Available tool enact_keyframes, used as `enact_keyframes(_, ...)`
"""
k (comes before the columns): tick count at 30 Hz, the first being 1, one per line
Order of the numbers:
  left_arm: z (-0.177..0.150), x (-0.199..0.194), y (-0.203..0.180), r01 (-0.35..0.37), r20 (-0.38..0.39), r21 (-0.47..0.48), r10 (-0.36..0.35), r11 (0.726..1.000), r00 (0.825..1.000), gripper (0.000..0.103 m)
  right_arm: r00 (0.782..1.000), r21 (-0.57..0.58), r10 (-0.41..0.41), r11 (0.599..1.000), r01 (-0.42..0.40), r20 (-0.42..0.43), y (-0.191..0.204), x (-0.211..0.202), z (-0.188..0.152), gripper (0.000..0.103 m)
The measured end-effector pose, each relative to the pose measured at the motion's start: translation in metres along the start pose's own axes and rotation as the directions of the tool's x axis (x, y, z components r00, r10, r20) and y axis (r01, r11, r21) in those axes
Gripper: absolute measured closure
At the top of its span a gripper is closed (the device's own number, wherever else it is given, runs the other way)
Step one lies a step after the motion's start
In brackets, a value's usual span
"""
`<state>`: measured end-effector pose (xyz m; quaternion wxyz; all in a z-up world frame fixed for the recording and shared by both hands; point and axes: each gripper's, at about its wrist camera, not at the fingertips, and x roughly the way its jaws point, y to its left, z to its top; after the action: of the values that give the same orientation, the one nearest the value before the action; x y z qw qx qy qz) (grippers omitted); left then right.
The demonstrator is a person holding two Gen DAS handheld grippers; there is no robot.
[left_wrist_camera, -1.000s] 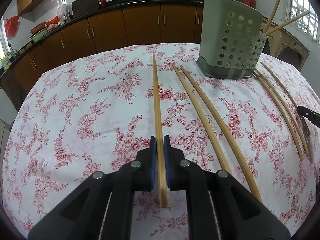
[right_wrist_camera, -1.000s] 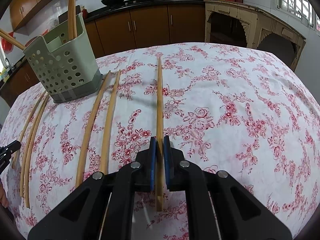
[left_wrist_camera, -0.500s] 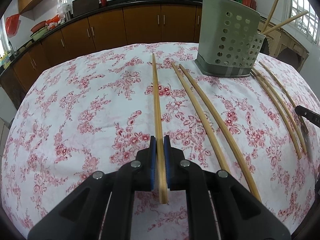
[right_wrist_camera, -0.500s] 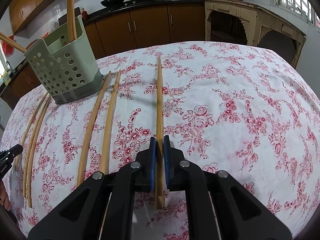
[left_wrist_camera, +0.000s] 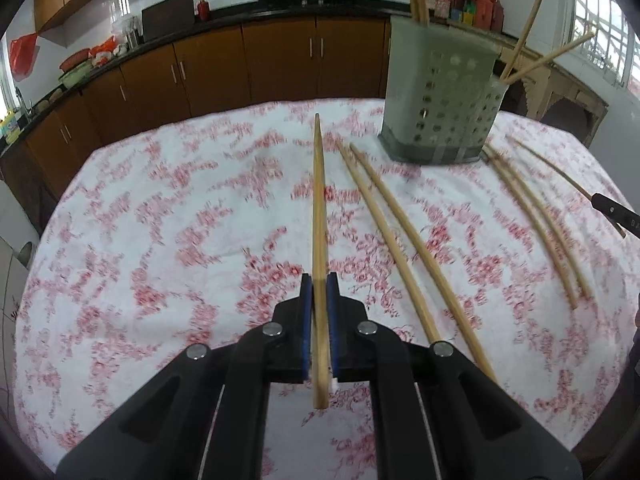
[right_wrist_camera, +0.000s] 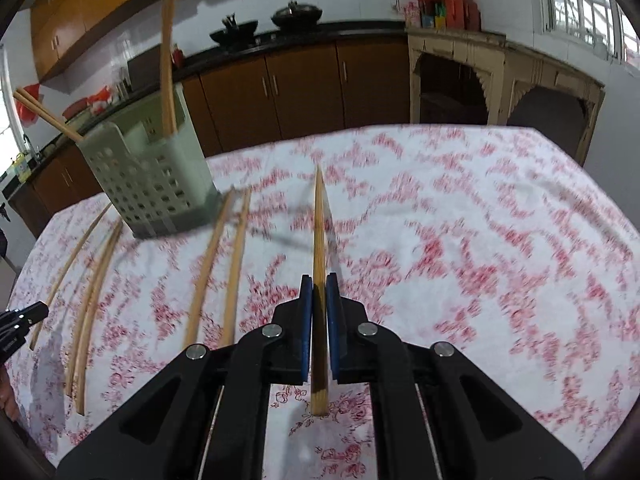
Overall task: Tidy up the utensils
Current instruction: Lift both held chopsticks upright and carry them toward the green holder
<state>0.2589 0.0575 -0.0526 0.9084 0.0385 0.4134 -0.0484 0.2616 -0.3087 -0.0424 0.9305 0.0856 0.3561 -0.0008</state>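
My left gripper (left_wrist_camera: 319,286) is shut on a long bamboo chopstick (left_wrist_camera: 319,208), lifted off the floral tablecloth (left_wrist_camera: 160,240). My right gripper (right_wrist_camera: 319,286) is shut on another bamboo chopstick (right_wrist_camera: 319,224), also raised. A grey-green perforated utensil holder (left_wrist_camera: 440,104) stands at the back right in the left wrist view and at the left in the right wrist view (right_wrist_camera: 148,184), with several chopsticks standing in it. Two loose chopsticks (left_wrist_camera: 400,240) lie right of my left gripper; more chopsticks (left_wrist_camera: 536,220) lie beyond.
Loose chopsticks (right_wrist_camera: 224,264) lie left of my right gripper, others (right_wrist_camera: 92,280) farther left. The other gripper's tip shows at the edge of each view (left_wrist_camera: 616,214) (right_wrist_camera: 20,320). Brown kitchen cabinets (left_wrist_camera: 240,68) stand behind the table.
Both grippers have lifted their chopsticks off the cloth and tilted up. The holder looks nearer and the background is blurred by motion.
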Motion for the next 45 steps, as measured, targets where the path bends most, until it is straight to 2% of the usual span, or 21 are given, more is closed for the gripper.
enact_keyframes(8,0.015,-0.032,0.006,0.014,0.065,0.011,-0.015,1.000,0.998,0.095,0.997,-0.015,0.005,1.000,-0.004,0.079,0.002,-0.026,0.016,0.095)
enact_keyframes(14,0.011,-0.023,0.004,0.016,0.014,0.036,-0.016,0.999,1.000,0.095,0.994,-0.018,0.006,1.000,-0.004,0.106,0.001,-0.034,0.019,0.095)
enact_keyframes(18,0.007,-0.014,0.008,0.024,-0.016,0.009,-0.024,1.000,1.000,0.095,0.994,-0.014,0.008,1.000,-0.006,0.106,0.000,-0.034,0.019,0.095)
enact_keyframes(25,0.008,-0.013,0.010,0.011,-0.012,0.006,-0.011,1.000,1.000,0.095,0.994,-0.007,0.006,1.000,-0.006,0.105,-0.002,-0.033,0.018,0.095)
enact_keyframes(33,0.032,-0.053,0.016,0.025,0.127,-0.015,-0.023,1.000,0.992,0.095,0.990,-0.001,0.007,1.000,-0.007,0.140,-0.004,-0.042,0.025,0.095)
enact_keyframes(38,0.047,-0.082,0.018,0.041,0.220,-0.032,-0.032,0.999,0.975,0.095,0.985,0.000,0.012,1.000,-0.012,0.173,-0.005,-0.051,0.033,0.095)
enact_keyframes(45,0.061,-0.105,0.018,0.043,0.297,-0.047,-0.027,0.998,0.954,0.095,0.972,-0.009,0.036,0.999,-0.035,0.231,-0.001,-0.068,0.044,0.095)
